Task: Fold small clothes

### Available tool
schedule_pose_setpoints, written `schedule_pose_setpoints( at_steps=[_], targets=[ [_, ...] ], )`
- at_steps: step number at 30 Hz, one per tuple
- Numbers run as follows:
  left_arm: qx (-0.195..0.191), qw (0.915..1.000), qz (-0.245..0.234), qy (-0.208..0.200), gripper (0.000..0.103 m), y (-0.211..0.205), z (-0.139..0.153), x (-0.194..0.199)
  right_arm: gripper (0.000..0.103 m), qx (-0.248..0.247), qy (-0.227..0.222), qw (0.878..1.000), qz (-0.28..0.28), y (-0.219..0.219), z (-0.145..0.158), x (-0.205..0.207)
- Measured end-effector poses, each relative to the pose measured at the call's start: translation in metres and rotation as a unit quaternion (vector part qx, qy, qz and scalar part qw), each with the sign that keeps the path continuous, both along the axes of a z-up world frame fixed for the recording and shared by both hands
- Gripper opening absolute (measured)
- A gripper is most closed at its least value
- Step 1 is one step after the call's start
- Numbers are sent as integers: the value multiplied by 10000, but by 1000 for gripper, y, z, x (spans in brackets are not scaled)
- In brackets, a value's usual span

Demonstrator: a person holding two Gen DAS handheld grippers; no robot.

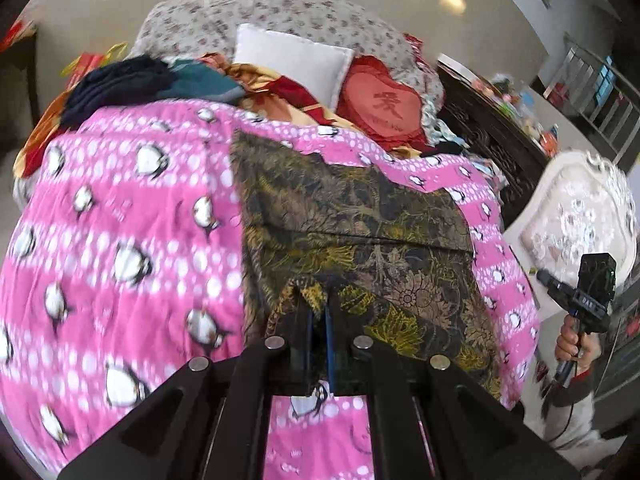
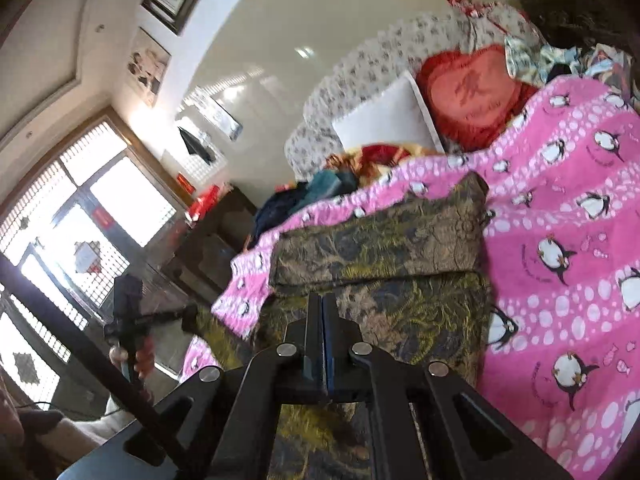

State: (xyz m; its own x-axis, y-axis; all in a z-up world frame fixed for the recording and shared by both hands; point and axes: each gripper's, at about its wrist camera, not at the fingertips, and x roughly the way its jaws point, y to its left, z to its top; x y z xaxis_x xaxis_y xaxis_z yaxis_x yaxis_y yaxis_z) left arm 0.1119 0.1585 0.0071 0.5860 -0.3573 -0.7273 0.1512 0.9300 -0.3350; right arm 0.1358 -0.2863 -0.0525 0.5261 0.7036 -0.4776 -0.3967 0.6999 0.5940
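Note:
A dark olive and gold floral garment lies on a pink penguin-print blanket, with a fold line across its middle. My left gripper is shut on the garment's near edge, which bunches up between the fingers. In the right wrist view the same garment lies folded in layers on the blanket. My right gripper has its jaws pressed together at the garment's near edge; the cloth lies under and around the tips. The right gripper also shows in the left wrist view, held by a hand.
Behind the blanket lie a white pillow, a red heart cushion, a floral quilt and a pile of dark clothes. A dark carved cabinet and a white ornate chair stand on the right.

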Motion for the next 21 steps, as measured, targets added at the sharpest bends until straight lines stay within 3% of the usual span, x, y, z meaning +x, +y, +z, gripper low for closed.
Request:
schedule_pose_setpoints(
  at_steps=[1,3,5,6,9,12,17,21],
  targets=[
    [63,9999,-99,-30,5,-3,-1,0,4,-305,160,9994,58,4,-6,-9],
    [82,9998,-159,-27,5,-6,-5,-1,17,-548,449,9974,142,5,-21,-29],
    [65,9998,-176,58,5,-7,-14,0,43,-643,882,9938,228,6,-44,-52],
    [76,9998,-168,100,5,-8,-17,0,47,-704,1094,9911,285,6,-56,-65],
    [176,9996,-123,192,5,-8,-25,-2,48,-894,1498,9837,431,8,-79,-97],
    [192,9996,-110,185,5,-9,-26,-7,48,-733,1777,9804,444,2,-92,-119],
    [173,9996,-126,174,5,-12,-25,-17,48,-525,2113,9750,439,7,-121,-120],
    [219,9995,-57,229,5,-9,-26,-20,48,-247,2167,9751,397,2,-128,-118]
  ],
)
